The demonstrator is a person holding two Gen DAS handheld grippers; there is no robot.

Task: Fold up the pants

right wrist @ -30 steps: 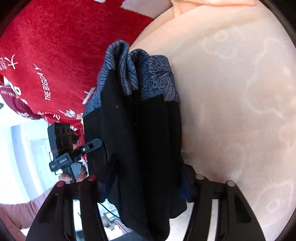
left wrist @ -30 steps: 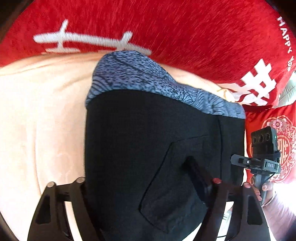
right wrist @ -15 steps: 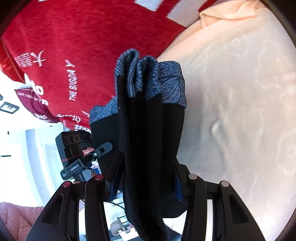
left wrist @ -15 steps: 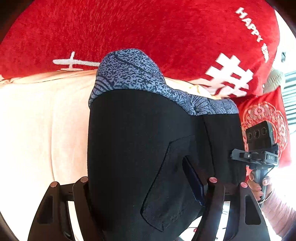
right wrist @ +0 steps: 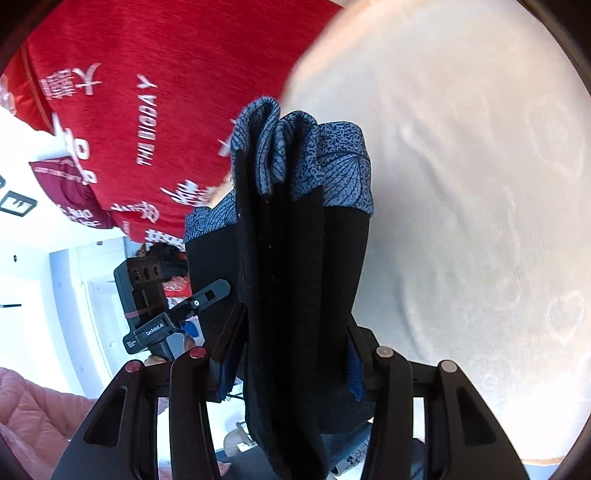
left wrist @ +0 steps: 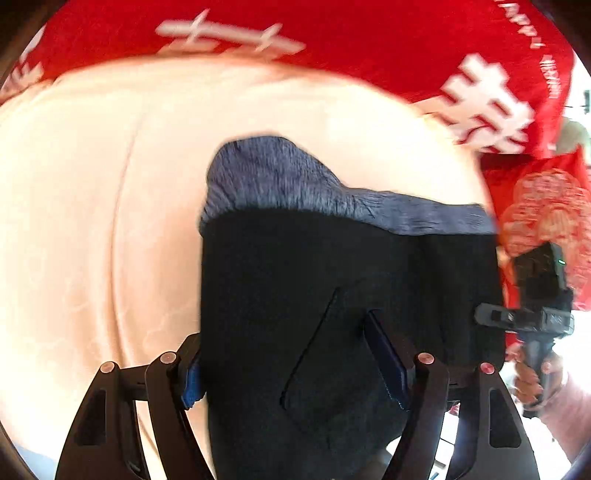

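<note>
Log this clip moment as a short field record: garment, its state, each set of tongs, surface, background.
garment: black pants with blue patterned waistband
state: folded into several layers, lifted off the surface
left tongs: clamped on the pants
right tongs: clamped on the bunched layers
surface: cream blanket below
background: red cushion with white lettering

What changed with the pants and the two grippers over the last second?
The folded pants were carried away from the red blanket and now hang over the peach bedding; a second ago their patterned blue hem overlapped the red. Nothing was let go: the left gripper and right gripper stay shut on the pants, folded as before.
</note>
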